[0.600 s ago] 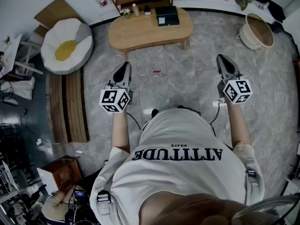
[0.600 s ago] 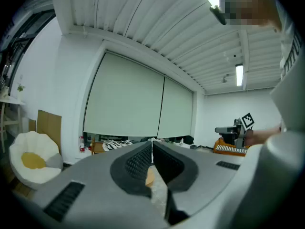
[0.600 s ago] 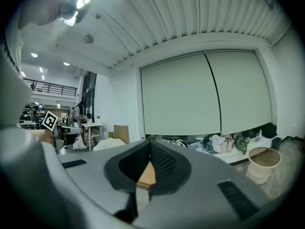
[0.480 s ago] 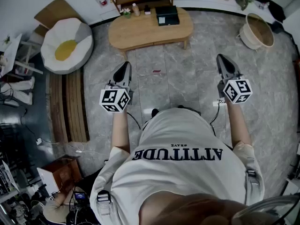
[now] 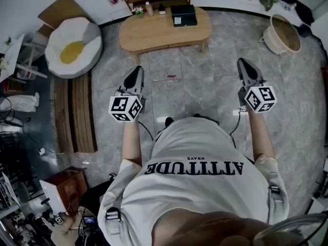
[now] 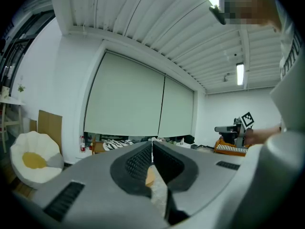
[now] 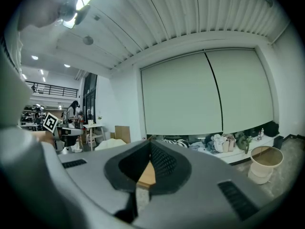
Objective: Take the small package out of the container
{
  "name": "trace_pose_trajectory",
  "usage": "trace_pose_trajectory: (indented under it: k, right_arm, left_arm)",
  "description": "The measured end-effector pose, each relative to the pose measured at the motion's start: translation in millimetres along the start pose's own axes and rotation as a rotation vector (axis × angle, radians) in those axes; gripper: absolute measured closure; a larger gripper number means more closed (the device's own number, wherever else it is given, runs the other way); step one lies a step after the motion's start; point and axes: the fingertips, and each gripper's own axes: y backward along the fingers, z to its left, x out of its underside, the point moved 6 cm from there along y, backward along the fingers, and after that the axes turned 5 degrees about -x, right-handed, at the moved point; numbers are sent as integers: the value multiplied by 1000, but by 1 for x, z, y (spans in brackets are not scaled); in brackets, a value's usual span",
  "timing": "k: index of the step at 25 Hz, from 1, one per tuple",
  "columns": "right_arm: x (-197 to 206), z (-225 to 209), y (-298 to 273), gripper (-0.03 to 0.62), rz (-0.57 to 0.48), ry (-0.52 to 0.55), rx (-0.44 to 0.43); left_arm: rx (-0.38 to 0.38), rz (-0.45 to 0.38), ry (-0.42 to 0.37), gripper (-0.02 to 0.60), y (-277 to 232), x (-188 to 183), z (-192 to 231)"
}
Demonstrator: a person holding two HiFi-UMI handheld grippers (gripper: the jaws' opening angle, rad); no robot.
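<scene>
Here, left gripper [image 5: 135, 72], right gripper [image 5: 242, 64] both closed, empty; nothing discernible inside distant black box [image 5: 183, 16].

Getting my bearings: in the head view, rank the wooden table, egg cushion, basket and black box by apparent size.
1. wooden table
2. egg cushion, nearly as large
3. basket
4. black box, smallest

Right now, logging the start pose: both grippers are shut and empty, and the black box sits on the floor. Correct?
No: the head view shows the black box on the wooden table, not the floor. Left gripper and right gripper are shut, empty.
</scene>
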Motion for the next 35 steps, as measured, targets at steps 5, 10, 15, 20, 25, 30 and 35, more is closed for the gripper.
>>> trace_pose_trajectory:
  k: [5,10,15,20,25,30,35]
  right_arm:
    - [1,-10,0,574,8,2,-23]
    - [3,-26,8,572,11,6,-44]
    - [5,-47,14,572,32,31,-72]
    - [7,-64,19,572,45,43,-110]
    - [7,-82,21,572,56,44,-133]
    - [7,-90,14,572,62,33,-140]
    - [11,-92,10,572,66,34,-145]
  left_arm:
    - [-20,5,0,558,-2,1,-9]
    - [-42,4,-4,558,-4,5,-27]
    - [-68,0,-4,558,-10,9,-52]
    - [-94,-3,4,558,-16,14,-74]
    - [-108,-5,9,558,-25,16,-90]
    - [-113,6,16,558,-33,20,-92]
    - [-105,14,13,558,-41,25,-93]
